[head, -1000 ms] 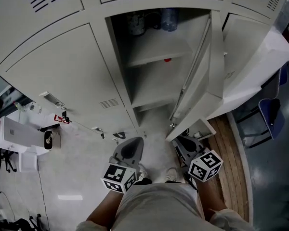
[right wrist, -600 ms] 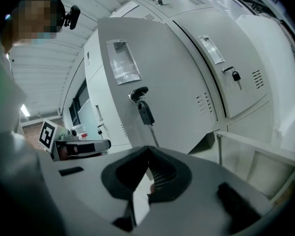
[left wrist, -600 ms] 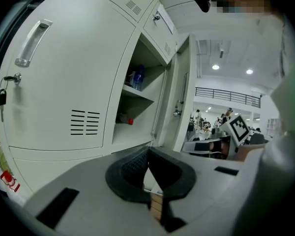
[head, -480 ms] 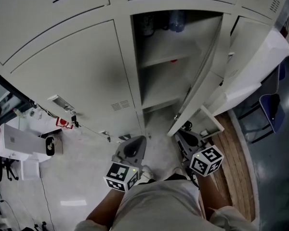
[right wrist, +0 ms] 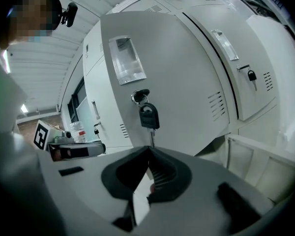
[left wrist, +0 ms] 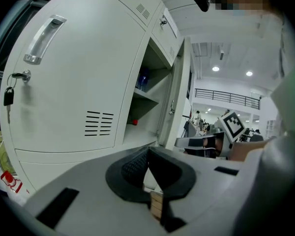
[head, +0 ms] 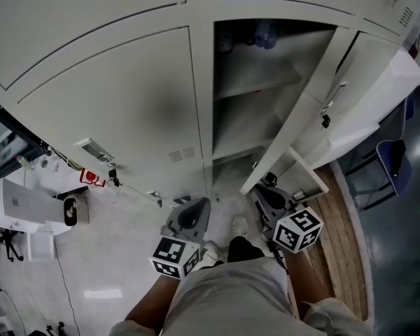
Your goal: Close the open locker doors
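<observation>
1. Risk: open door (head: 302, 130) may bounce back or stay ajar if shoved too hard; its dangling key (right wrist: 149, 116) could snag a jaw.
2. The open door is pale grey metal, swung wide to the right of its locker (head: 255, 110).
3. Right gripper (head: 271, 201): jaws pinched together, empty, near the door's lower corner.
4. Left gripper (head: 189, 219): jaws also together, holding nothing, low before the closed door (head: 119, 110).

Blue chair (head: 395, 165) far right, wooden floorboards (head: 341, 247) beside it, white box (head: 19, 203) far left.
</observation>
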